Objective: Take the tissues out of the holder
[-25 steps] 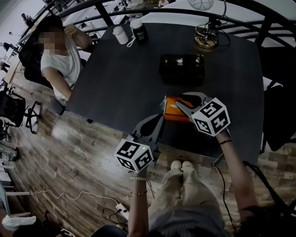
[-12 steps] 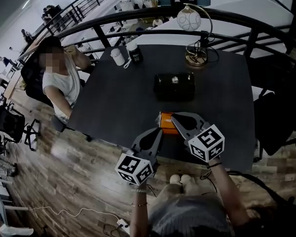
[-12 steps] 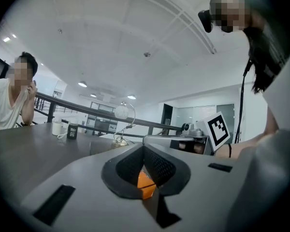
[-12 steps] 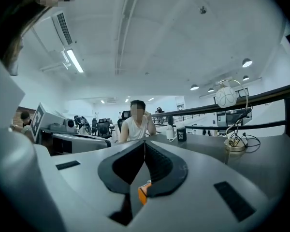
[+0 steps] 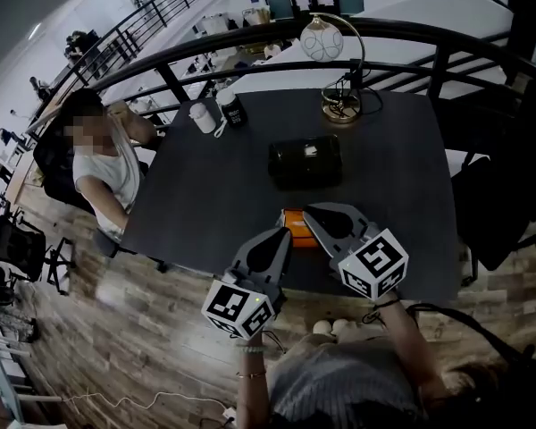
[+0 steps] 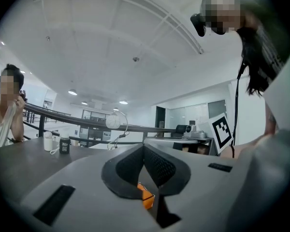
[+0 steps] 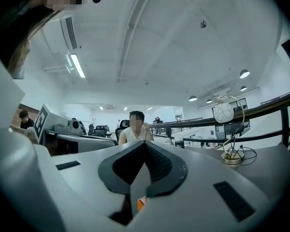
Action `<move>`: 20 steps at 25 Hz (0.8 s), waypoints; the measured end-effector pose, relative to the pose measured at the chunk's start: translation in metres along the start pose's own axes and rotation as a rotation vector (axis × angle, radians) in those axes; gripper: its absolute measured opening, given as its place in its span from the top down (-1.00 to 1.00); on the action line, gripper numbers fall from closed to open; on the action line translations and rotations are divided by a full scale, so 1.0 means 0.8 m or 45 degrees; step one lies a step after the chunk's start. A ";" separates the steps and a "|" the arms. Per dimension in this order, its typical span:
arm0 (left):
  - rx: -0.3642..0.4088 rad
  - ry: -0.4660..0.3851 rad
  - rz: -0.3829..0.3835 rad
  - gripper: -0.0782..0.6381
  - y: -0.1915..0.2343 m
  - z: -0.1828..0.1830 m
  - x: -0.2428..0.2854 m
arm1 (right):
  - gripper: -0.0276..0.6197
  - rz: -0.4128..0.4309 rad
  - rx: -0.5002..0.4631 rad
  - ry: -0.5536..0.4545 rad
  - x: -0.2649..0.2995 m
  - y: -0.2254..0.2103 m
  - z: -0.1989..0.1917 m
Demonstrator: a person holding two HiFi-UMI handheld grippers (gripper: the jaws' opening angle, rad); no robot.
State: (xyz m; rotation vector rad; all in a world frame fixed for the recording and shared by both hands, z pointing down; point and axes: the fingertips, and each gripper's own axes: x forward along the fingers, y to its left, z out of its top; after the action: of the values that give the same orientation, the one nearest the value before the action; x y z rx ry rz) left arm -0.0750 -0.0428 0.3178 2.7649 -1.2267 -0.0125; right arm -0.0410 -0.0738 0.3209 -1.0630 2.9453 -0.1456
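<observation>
Hovering by the orange pack, left claw and right claw were both pressed together, holding nothing.

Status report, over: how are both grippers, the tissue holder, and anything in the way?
Left gripper shut, empty. Right gripper shut, empty. Black holder on table ahead, untouched. Orange pack lies by the gripper tips, short of the holder.

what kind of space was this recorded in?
Likely an open-plan office, probably a mezzanine: a dark grey square table beside a curved black metal railing, with black rolling office chairs on the wood-plank floor.
</observation>
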 end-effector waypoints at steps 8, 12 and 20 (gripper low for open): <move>0.009 -0.014 -0.020 0.76 0.000 0.004 0.004 | 0.87 -0.007 -0.026 -0.022 0.000 0.002 0.007; 0.027 -0.027 -0.026 0.76 -0.001 0.011 0.007 | 0.87 -0.004 -0.032 -0.027 0.002 0.002 0.006; 0.031 -0.034 -0.027 0.76 0.004 0.012 0.010 | 0.87 -0.013 -0.065 -0.040 0.006 -0.002 0.003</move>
State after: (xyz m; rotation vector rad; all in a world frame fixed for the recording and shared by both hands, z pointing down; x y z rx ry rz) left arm -0.0723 -0.0521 0.3092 2.8073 -1.2120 -0.0364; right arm -0.0434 -0.0782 0.3183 -1.0759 2.9311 -0.0541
